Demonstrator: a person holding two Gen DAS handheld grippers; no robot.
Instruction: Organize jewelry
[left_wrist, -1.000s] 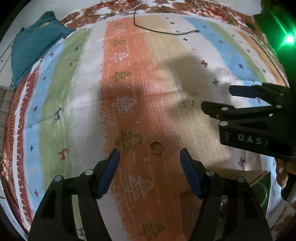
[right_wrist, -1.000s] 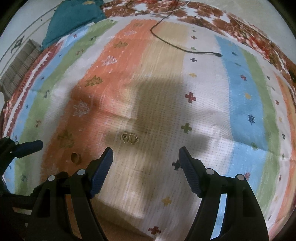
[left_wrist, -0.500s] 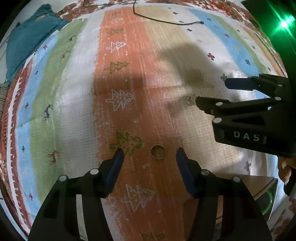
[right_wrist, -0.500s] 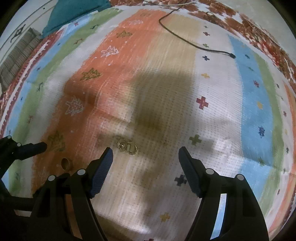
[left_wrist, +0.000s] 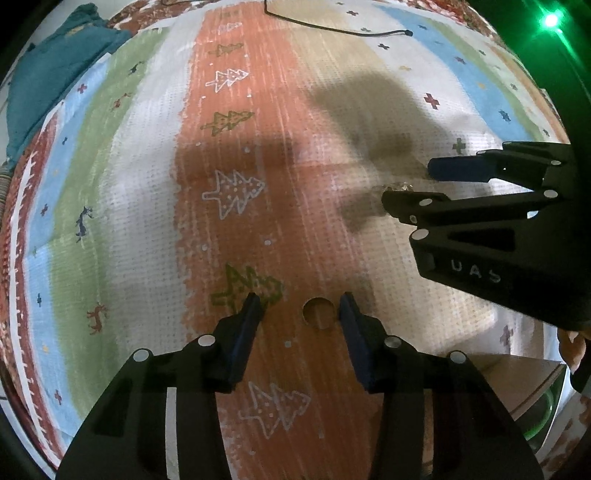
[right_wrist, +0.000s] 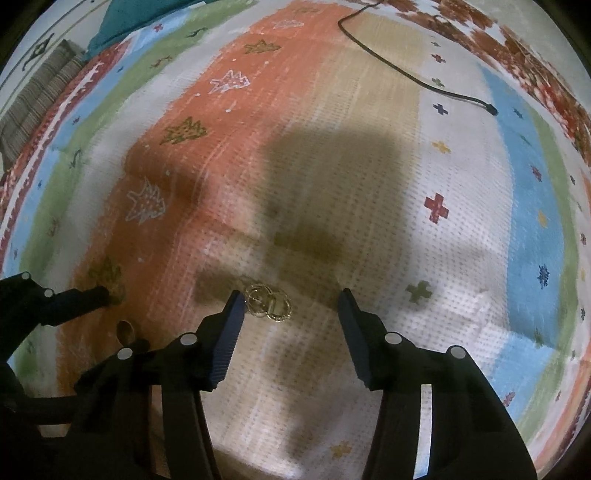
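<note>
A plain gold ring lies on the orange stripe of the striped cloth. My left gripper is open and low over it, the ring between the fingertips, nearer the right one. The ring also shows in the right wrist view. A cluster of thin gold hoop earrings lies on the beige stripe. My right gripper is open around it, the left fingertip almost at the hoops. In the left wrist view the right gripper hides most of the earrings.
A black cable runs across the far cloth. A teal cloth lies at the far left. A brown box with a green-lined container sits at the lower right. A striped cushion lies at the left edge.
Both grippers have come down and forward: the ring now sits between the left fingertips and the earrings between the right ones. The left jaws have narrowed somewhat.
</note>
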